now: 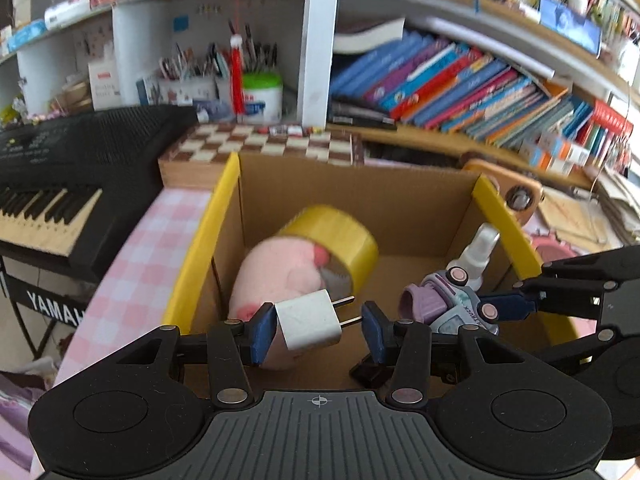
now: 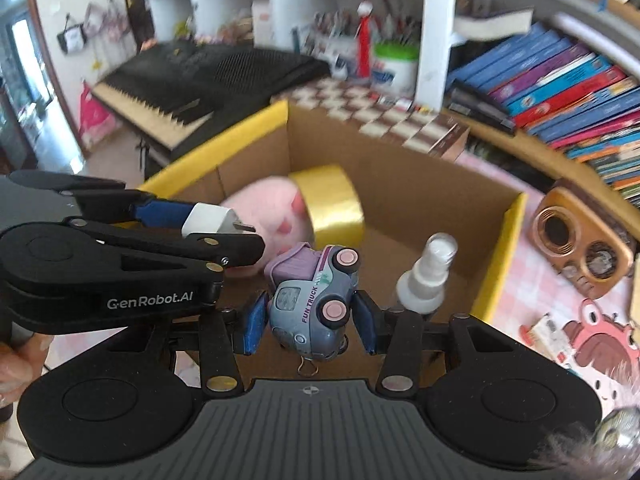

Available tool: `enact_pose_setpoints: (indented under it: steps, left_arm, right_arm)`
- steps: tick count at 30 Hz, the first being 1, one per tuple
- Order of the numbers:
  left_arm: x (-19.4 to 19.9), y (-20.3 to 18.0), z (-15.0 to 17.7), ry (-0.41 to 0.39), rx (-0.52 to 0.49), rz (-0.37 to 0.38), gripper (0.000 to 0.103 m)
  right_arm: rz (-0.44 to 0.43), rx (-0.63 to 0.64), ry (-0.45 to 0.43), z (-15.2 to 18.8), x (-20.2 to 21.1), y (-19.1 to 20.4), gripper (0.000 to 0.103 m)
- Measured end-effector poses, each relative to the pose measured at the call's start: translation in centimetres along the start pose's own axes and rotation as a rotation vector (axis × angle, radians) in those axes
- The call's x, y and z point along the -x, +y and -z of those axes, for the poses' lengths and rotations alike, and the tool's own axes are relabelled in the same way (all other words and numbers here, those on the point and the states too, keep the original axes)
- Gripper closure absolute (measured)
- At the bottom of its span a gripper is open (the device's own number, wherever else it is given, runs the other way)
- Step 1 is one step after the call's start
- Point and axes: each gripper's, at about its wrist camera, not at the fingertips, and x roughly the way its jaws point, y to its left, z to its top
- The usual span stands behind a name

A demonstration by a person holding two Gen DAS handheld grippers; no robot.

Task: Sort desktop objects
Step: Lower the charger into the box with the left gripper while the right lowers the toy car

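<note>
A cardboard box with yellow taped edges stands on the pink checked desk; it also shows in the right wrist view. Inside lie a pink plush toy, a yellow tape roll and a white spray bottle. My left gripper hovers over the box; a white plug adapter sits against its left finger, with a gap to the right finger. My right gripper is over the box, its fingers slightly apart around a grey-purple toy truck.
A black keyboard stands left of the box, a chessboard behind it. A bookshelf runs along the back right. An orange radio and a pink frog card lie on the desk to the right.
</note>
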Motion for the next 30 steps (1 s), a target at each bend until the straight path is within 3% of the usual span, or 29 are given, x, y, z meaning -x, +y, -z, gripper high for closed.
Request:
enact_pose_setpoints:
  steps: [9, 16, 30]
  left_arm:
    - [-1.1, 0.1, -0.1, 0.054, -0.011, -0.001, 0.058]
    - [-1.3, 0.5, 0.0, 0.073, 0.008, 0.01, 0.058]
    - [-1.3, 0.5, 0.2, 0.079, 0.033, -0.006, 0.057]
  right_arm:
    - [-0.086, -0.002, 0.072, -0.4, -1.2, -1.0, 0.059]
    - [-0.067, 0.048, 0.073, -0.5, -1.1, -0.5, 0.059]
    - [-0.111, 0.012, 0.069, -0.3, -1.4, -1.2, 0.059]
